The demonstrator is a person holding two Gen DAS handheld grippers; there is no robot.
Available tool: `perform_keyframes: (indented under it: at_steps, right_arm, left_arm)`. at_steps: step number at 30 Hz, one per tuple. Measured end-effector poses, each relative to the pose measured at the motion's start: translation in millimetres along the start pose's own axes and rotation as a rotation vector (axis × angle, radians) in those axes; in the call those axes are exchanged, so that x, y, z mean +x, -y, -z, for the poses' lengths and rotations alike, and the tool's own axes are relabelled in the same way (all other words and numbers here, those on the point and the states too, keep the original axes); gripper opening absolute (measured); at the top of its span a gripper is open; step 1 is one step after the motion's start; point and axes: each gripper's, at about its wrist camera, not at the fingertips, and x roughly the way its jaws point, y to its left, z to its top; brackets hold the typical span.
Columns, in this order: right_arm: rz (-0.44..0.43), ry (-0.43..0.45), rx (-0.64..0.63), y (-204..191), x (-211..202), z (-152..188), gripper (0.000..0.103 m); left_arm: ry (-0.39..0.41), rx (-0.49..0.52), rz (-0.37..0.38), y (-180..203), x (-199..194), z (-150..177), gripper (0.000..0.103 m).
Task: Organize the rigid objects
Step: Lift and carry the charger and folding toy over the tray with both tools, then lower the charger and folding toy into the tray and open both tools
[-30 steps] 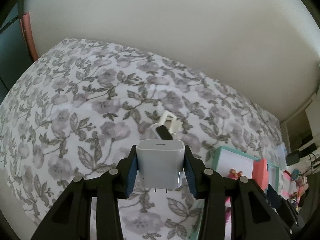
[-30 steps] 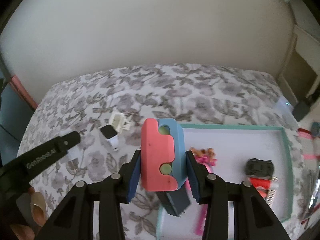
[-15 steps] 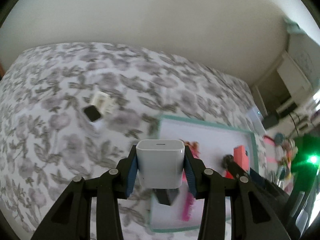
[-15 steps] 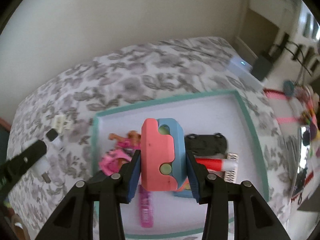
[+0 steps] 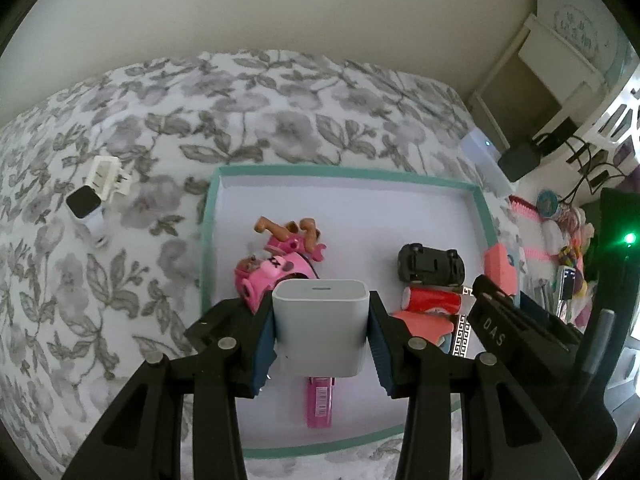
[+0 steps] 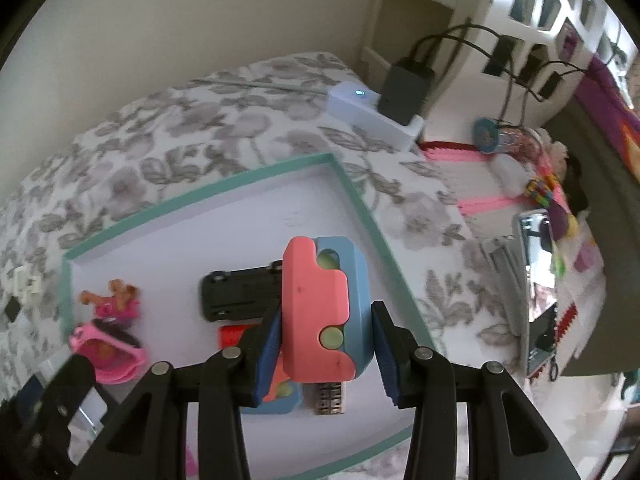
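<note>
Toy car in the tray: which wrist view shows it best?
The left wrist view. The toy car lies there whole and sharp on the tray floor. In the right wrist view the held pink-and-blue block hides one end of the car, and it is blurrier.

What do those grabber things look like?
Each hand-held gripper, left and right, is black plastic with round silver screws. The fingers carry ridged blue pads. In the left view, the right one's side shows white letters "DAS".
</note>
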Motion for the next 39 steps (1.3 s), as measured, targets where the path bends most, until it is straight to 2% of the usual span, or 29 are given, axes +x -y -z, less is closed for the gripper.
perform_keyframes:
  at_steps: [7, 10, 26, 33, 39]
  right_arm:
    - [0.031, -0.028, 0.046, 10.9, 13.1, 1.2, 0.046]
    - [0.063, -0.026, 0.026, 9.4, 15.6, 1.7, 0.046]
    - [0.077, -0.016, -0.002, 2.8, 14.0, 2.4, 0.046]
    - [0.076, 0.003, -0.015, -1.2, 8.1, 2.3, 0.047]
    - [0.034, 0.027, -0.033, -9.9, 0.0, 1.3, 0.047]
  left_arm:
    - [-0.032, 0.001, -0.020, 3.0, 15.6, 2.4, 0.044]
    - [-0.040, 0.011, -0.028, 5.7, 19.4, 2.7, 0.044]
    - [-0.084, 0.030, -0.047, 6.3, 31.5, 6.4, 0.044]
    - [-0.059, 0.026, -0.042, 5.0, 24.1, 4.4, 0.045]
    - [-0.013, 0.024, -0.034, 4.3, 7.8, -0.1, 0.045]
